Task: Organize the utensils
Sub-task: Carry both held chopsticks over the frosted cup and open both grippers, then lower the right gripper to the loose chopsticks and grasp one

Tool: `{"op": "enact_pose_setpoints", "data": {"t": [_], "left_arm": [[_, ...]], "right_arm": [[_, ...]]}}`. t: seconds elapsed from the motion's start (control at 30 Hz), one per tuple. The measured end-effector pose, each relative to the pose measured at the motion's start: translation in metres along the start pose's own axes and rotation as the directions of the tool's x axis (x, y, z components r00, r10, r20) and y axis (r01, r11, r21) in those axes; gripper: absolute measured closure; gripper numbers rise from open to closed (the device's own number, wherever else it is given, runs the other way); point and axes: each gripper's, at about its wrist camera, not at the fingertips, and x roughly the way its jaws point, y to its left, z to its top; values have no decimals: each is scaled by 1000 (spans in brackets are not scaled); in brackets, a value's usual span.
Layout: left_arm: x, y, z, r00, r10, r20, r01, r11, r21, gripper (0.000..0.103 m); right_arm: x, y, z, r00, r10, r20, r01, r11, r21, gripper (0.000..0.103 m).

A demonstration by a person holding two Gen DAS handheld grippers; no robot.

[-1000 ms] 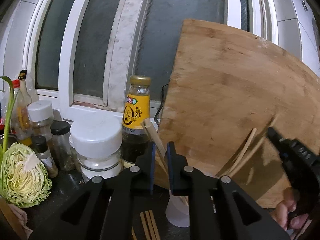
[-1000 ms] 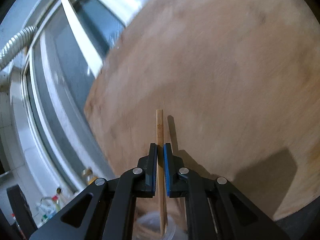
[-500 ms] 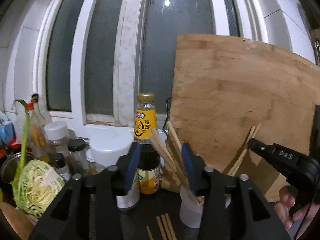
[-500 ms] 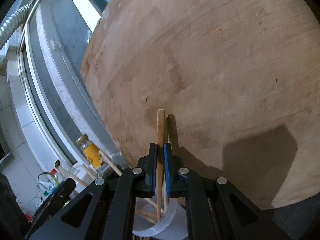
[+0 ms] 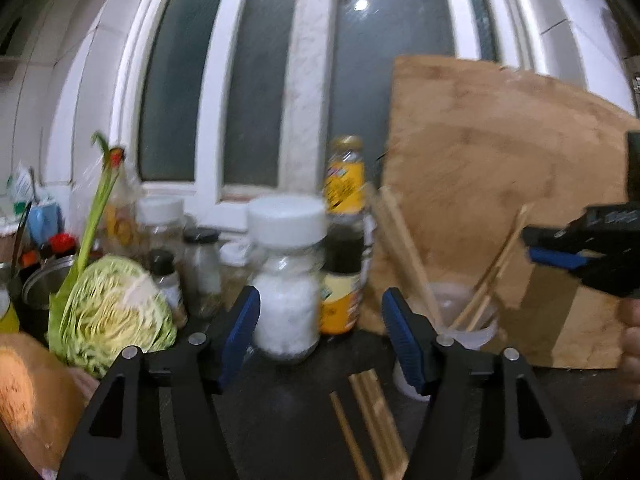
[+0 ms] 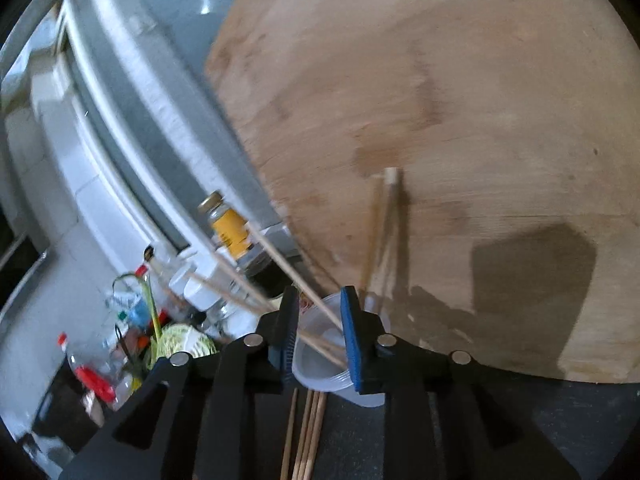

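Observation:
A clear plastic cup (image 5: pixel 464 320) (image 6: pixel 320 364) stands on the dark counter and holds several wooden chopsticks (image 5: pixel 404 252) (image 6: pixel 386 224) that lean left and right. More chopsticks (image 5: pixel 372 420) (image 6: pixel 308 432) lie flat on the counter in front of it. My left gripper (image 5: pixel 320 336) is open and empty, back from the cup. My right gripper (image 6: pixel 318 336) is open and empty just above the cup's rim; it also shows in the left wrist view (image 5: pixel 560 252).
A big wooden cutting board (image 5: pixel 500 168) (image 6: pixel 440 120) leans against the window behind the cup. A yellow-labelled sauce bottle (image 5: pixel 344 232), a white-lidded jar (image 5: pixel 286 280), spice jars (image 5: pixel 160 240) and half a cabbage (image 5: pixel 116 312) stand to the left.
My left gripper opened, let go of its chopsticks in the cup and pulled back. My right gripper opened and released its chopstick, which now stands in the cup.

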Motion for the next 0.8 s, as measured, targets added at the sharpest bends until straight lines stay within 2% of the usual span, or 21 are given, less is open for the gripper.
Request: {"op": "enact_pose_setpoints", "data": {"t": [0.1, 0.23, 0.37, 0.43, 0.5, 0.6, 0.7, 0.73, 0.8], "left_arm": [[8, 8, -13, 998, 58, -38, -59, 998, -21, 40], [10, 8, -26, 997, 61, -50, -63, 998, -28, 40], [4, 10, -25, 995, 95, -11, -95, 995, -16, 40], [6, 15, -24, 997, 79, -17, -79, 996, -34, 38], [8, 19, -23, 993, 115, -25, -116, 992, -48, 38], [2, 15, -23, 992, 124, 1, -124, 992, -31, 31], [1, 5, -24, 985, 170, 13, -170, 985, 16, 26], [2, 7, -24, 984, 177, 8, -177, 984, 12, 25], [-1, 12, -23, 971, 239, 18, -239, 971, -12, 24]], "right_arm": [[1, 7, -7, 1000, 4, -12, -4, 1000, -28, 73], [8, 21, -15, 1000, -17, -17, 16, 997, -79, 73], [12, 29, -20, 1000, -22, -20, 20, 994, -112, 73], [13, 32, -23, 999, -6, -38, 1, 993, -117, 73], [18, 35, -26, 999, -3, -54, -4, 991, -132, 73], [24, 41, -33, 998, -21, -67, 10, 988, -152, 73], [26, 46, -41, 996, -16, -83, 3, 989, -146, 72], [25, 49, -43, 997, -19, -72, 7, 986, -168, 72], [24, 55, -46, 998, -62, -33, 53, 971, -233, 72]]}}
